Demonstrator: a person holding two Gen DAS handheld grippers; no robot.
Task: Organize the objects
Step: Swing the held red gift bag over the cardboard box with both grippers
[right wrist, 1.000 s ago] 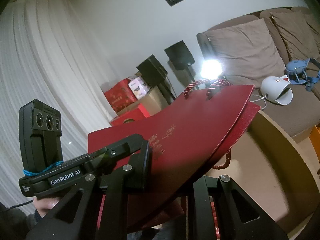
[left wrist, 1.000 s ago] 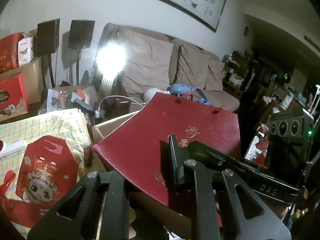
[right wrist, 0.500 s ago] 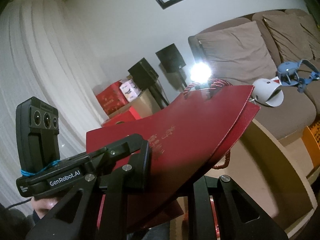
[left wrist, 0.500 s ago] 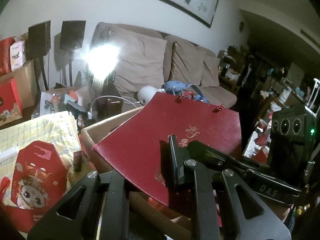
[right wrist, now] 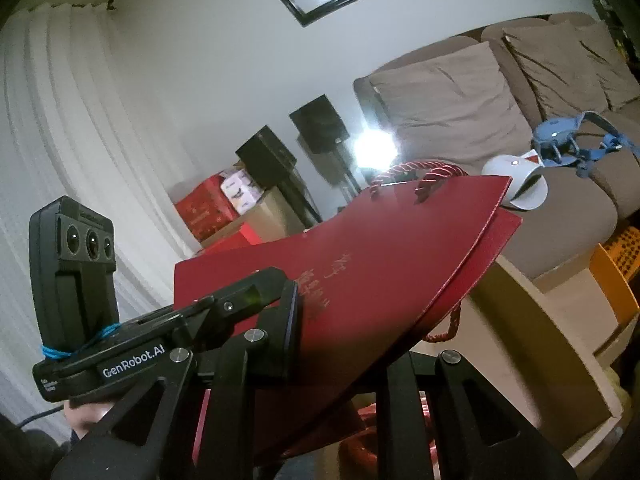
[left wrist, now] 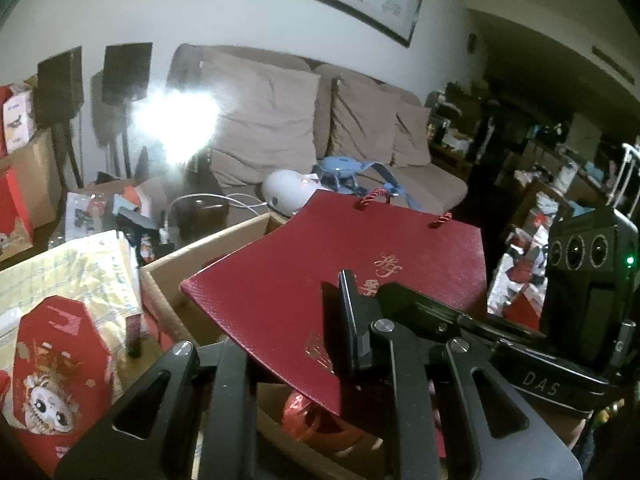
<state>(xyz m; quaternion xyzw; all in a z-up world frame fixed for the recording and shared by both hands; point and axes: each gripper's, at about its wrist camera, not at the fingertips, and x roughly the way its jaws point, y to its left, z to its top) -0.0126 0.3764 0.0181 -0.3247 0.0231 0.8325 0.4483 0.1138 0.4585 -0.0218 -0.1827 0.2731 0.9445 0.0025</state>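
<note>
overhead, both grippers have a flat red gift bag [left wrist: 320, 280] pinched between them, held tilted over an open cardboard box [left wrist: 224, 240]. left gripper [right wrist: 294, 328] is clamped on the bag's near edge; right gripper [left wrist: 346, 320] is clamped on it too. its rope handles [right wrist: 416, 174] point toward the beige sofa [left wrist: 304, 128].
</note>
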